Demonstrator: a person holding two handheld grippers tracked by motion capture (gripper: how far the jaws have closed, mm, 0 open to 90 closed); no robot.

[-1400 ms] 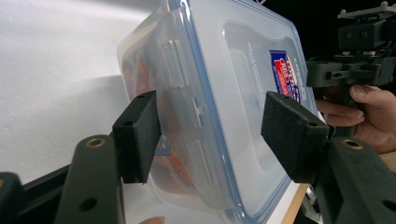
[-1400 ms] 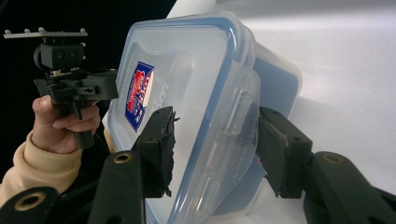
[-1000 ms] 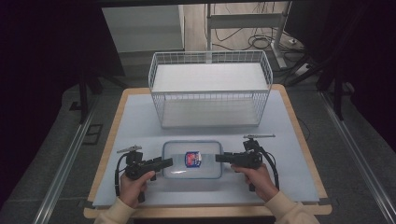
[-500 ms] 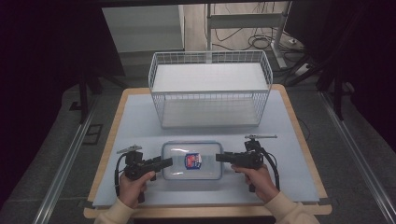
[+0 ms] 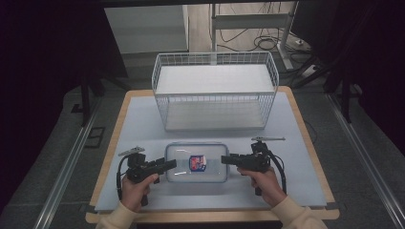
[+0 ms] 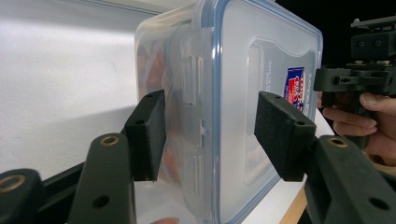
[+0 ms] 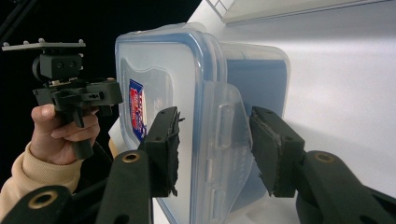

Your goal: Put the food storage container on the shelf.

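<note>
container [image 5: 196, 162]: clear, blue-rimmed lid, red-blue label | both tongs spread around end latches

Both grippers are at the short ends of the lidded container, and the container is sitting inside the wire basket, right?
Not quite. The high view shows the container on the table in front of the wire basket, not inside it. The left gripper and right gripper are at its short ends.
</note>
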